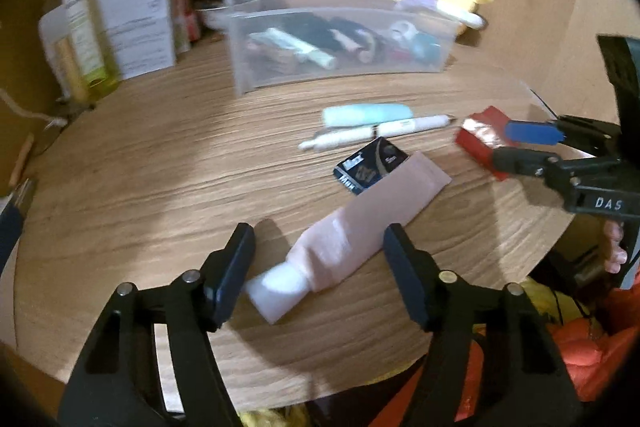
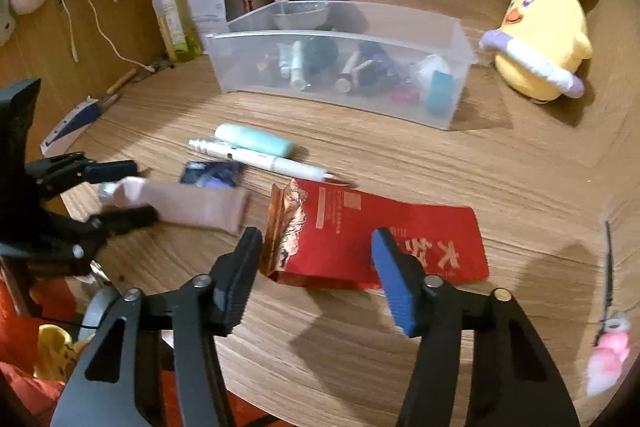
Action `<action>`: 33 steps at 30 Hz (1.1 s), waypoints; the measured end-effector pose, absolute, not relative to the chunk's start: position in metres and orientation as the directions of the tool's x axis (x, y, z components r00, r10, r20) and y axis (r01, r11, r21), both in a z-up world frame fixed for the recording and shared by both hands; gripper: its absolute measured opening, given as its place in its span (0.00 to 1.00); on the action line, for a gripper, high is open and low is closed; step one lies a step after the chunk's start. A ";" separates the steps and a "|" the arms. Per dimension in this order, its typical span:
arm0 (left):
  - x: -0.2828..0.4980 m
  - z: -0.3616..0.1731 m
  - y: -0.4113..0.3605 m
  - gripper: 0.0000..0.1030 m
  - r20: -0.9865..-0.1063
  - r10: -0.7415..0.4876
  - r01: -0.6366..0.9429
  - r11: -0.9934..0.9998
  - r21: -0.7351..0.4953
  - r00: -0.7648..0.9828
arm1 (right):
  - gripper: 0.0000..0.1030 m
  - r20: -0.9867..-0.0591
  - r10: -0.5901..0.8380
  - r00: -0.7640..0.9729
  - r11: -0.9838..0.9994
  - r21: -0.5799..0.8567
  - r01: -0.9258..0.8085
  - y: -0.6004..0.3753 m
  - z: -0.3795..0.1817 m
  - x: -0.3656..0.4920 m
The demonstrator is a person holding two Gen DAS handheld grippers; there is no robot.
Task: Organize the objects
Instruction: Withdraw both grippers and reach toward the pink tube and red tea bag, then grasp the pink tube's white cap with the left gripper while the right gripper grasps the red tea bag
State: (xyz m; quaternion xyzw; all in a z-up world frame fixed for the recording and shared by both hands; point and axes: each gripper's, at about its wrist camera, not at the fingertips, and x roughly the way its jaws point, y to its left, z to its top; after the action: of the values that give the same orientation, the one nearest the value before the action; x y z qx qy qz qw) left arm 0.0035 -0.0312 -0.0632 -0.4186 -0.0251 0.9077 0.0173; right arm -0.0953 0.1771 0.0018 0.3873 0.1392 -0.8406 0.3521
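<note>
One wooden table (image 2: 400, 163) underneath everything. One clear plastic bin (image 2: 340, 67) toward the back, packed with small tubes and bottles too jumbled to count. One yellow plush chick (image 2: 540, 39) with two bunny ears, just right of the bin. One red foil packet (image 2: 384, 239), torn open at its left end, flat on the table near the front edge. One pink tube (image 1: 360, 223) with a white cap, lying diagonally to the packet's left. One white pen (image 2: 264, 159) and one mint-green tube (image 2: 256, 141) side by side between bin and packet. One small dark blue packet (image 1: 370, 167), touching the pink tube's far end.

Two grippers, low over the table. Left gripper (image 1: 320, 267) — jaws partly open, straddling the pink tube near its cap, no firm pinch visible. Right gripper (image 2: 316, 279) — jaws narrower, either side of the red packet's near edge; contact cannot be told.
</note>
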 end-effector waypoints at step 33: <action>0.013 -0.053 -0.035 0.79 -0.736 0.119 -0.051 -0.992 -0.113 -0.667 | 0.88 -0.805 -0.456 -0.380 -0.855 0.277 0.439 0.228 -0.004 -0.177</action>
State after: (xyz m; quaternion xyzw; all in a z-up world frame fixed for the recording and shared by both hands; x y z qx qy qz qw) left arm 0.0125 -0.0350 -0.0530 -0.4056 -0.0415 0.9119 0.0466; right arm -0.1767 0.2278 -0.0035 0.4872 -0.0086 -0.8307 0.2693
